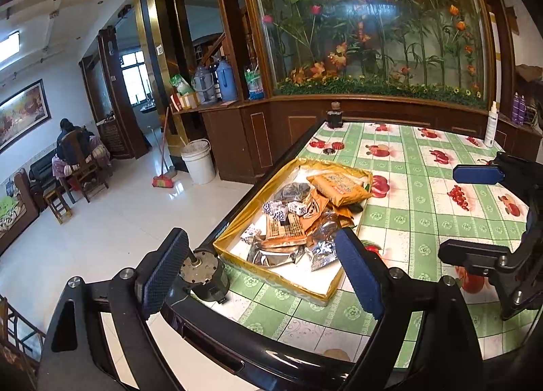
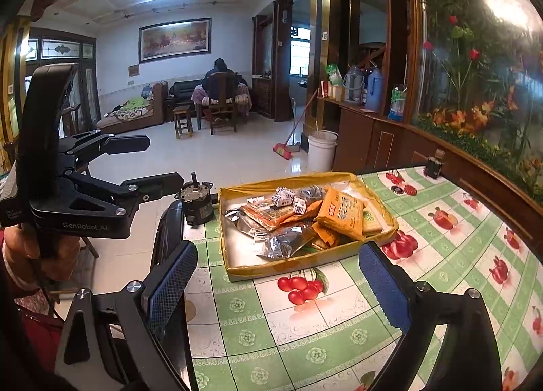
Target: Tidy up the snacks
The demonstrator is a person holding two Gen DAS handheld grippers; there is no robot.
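A shallow gold box [image 1: 237,267] [image 2: 234,269] sits at the table's left edge and holds several snacks: orange packets [image 1: 341,187] [image 2: 341,213], silver foil packs [image 1: 271,255] [image 2: 285,241] and small black-and-white wrapped cubes [image 1: 281,209] [image 2: 286,197]. My left gripper [image 1: 263,272] is open and empty, above the box's near corner; it also shows in the right wrist view [image 2: 156,163]. My right gripper [image 2: 276,286] is open and empty, in front of the box; it also shows in the left wrist view [image 1: 465,214].
The table [image 1: 424,221] has a green checked fruit-print cloth. A small motor [image 1: 203,275] [image 2: 197,202] stands at the table's left edge beside the box. A dark jar [image 1: 335,116] and a white bottle [image 1: 491,126] stand at the far edge, under a flower display wall.
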